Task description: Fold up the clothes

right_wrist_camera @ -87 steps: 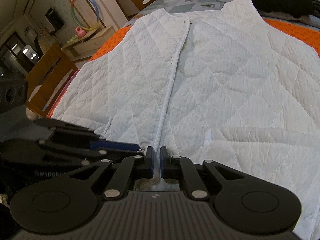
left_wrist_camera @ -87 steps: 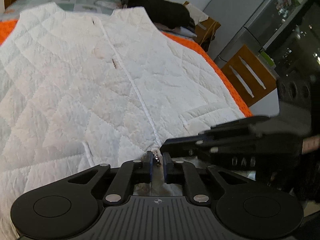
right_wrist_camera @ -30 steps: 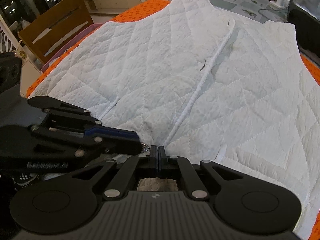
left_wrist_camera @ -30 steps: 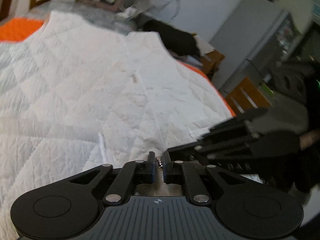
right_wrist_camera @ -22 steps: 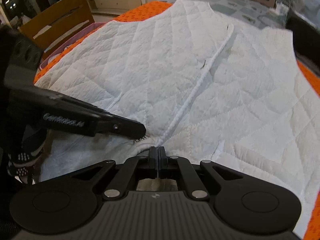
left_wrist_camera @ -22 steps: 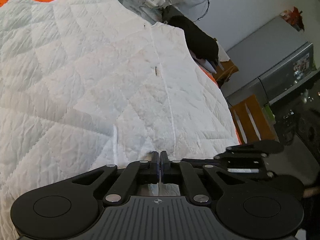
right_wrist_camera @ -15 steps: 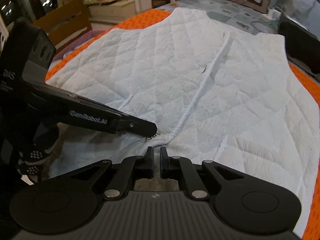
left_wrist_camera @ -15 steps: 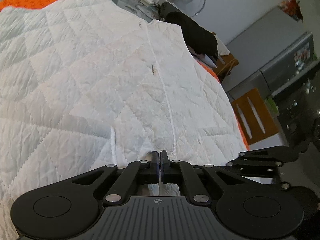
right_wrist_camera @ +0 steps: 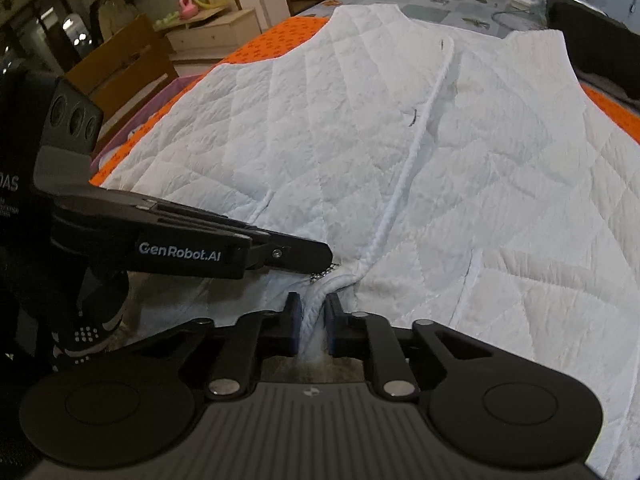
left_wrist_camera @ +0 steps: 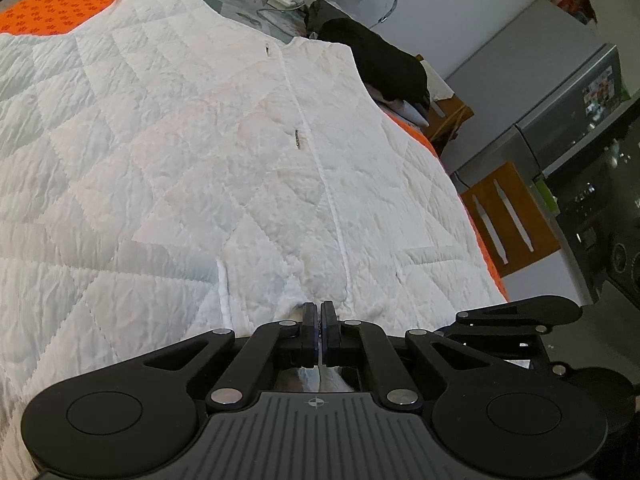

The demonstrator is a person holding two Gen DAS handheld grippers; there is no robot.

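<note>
A white quilted vest [left_wrist_camera: 200,160] [right_wrist_camera: 440,180] lies flat on the table, its front zip running away from me. My left gripper [left_wrist_camera: 320,310] is shut on the bottom hem at the foot of the zip. In the right wrist view it [right_wrist_camera: 316,258] comes in from the left, and the zip's metal end [right_wrist_camera: 320,274] shows at its tip. My right gripper [right_wrist_camera: 313,316] is open by a narrow gap. A bunched fold of the hem [right_wrist_camera: 314,308] lies between its fingers. The right gripper [left_wrist_camera: 452,324] also shows low at the right in the left wrist view.
An orange cloth [left_wrist_camera: 52,12] [right_wrist_camera: 280,40] covers the table under the vest. A black garment [left_wrist_camera: 372,60] [right_wrist_camera: 592,24] lies at the far right corner. Wooden chairs [left_wrist_camera: 508,216] [right_wrist_camera: 120,68] stand on both sides. A grey fridge [left_wrist_camera: 560,100] stands beyond.
My right gripper was shut on the hem and its fingers have since spread apart. The left gripper has closed fully on the zip end and stays there. Both views tilted up over the vest.
</note>
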